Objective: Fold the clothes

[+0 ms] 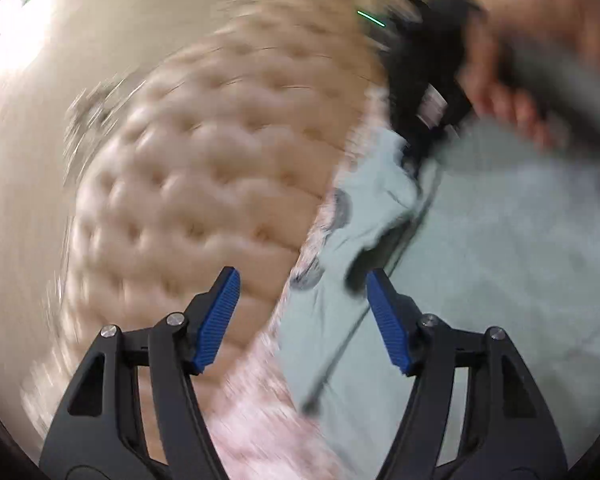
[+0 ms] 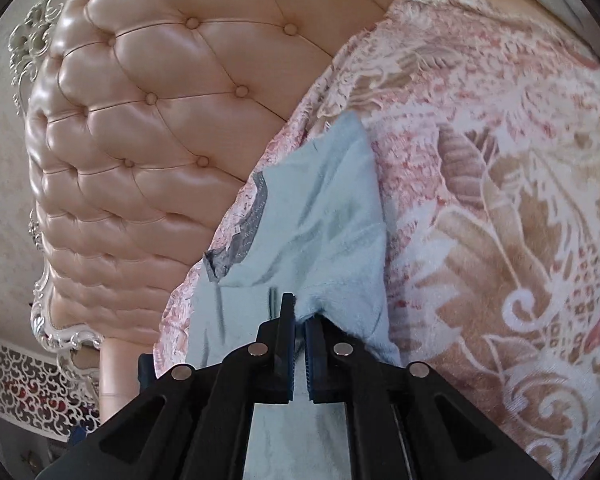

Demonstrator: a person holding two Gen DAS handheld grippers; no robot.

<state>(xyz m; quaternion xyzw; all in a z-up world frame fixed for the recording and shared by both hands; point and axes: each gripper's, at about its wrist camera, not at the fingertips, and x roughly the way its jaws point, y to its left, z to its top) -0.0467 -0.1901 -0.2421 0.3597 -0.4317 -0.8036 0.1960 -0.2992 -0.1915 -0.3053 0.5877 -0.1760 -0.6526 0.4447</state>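
A pale blue garment (image 2: 320, 216) lies on a pink patterned bedspread (image 2: 500, 160), just beside the tufted peach headboard (image 2: 148, 112). The right gripper (image 2: 298, 312) is clenched on a fold of the garment's cloth, its lower part hidden behind the black jaws. The left gripper (image 1: 302, 280) is released, nothing between its blue pads (image 1: 216, 320). Its view is motion-blurred; a hand (image 1: 512, 92) on a dark device is hard to make out.

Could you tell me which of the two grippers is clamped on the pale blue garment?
The right gripper: its jaws pinch the garment, while the left gripper is open and empty.
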